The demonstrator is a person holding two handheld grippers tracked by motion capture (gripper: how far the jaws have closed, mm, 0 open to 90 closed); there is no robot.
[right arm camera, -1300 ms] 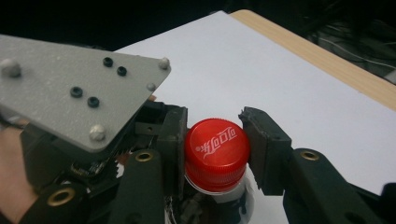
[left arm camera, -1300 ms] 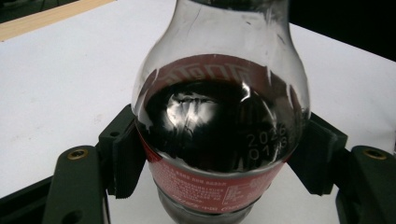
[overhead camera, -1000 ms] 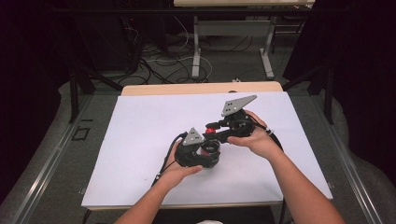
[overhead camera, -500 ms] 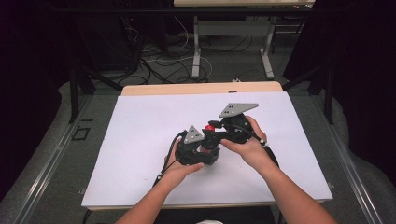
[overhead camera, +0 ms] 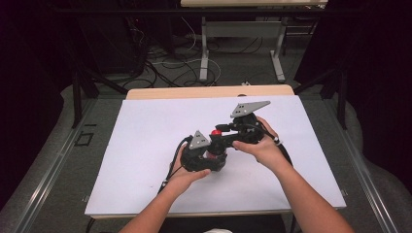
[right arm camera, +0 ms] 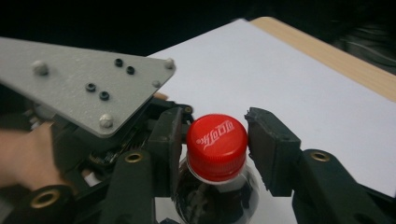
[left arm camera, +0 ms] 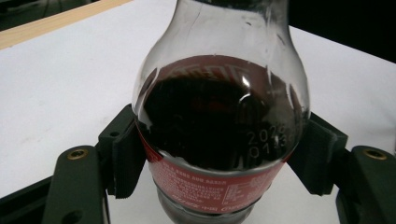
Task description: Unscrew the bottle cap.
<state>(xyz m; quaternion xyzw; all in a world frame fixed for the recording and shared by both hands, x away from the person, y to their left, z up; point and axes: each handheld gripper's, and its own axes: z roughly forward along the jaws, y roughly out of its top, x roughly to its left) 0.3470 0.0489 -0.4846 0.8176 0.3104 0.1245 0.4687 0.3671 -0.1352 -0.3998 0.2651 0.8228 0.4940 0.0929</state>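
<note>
Clamping a cola bottle [left arm camera: 219, 140] by its red-labelled body, the left gripper [overhead camera: 206, 158] holds it mid-table [overhead camera: 136, 145], while the right gripper [right arm camera: 215, 149] brackets the red cap [right arm camera: 217, 144], jaws not quite closed; dark cola fills the bottle to its shoulder.

White script logo on the red cap [right arm camera: 216, 147]; digits on the bottle [left arm camera: 219, 116].

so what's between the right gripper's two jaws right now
The red cap of the cola bottle sits between them in the right gripper view. A gap shows at one jaw; the right gripper has not closed on it.
</note>
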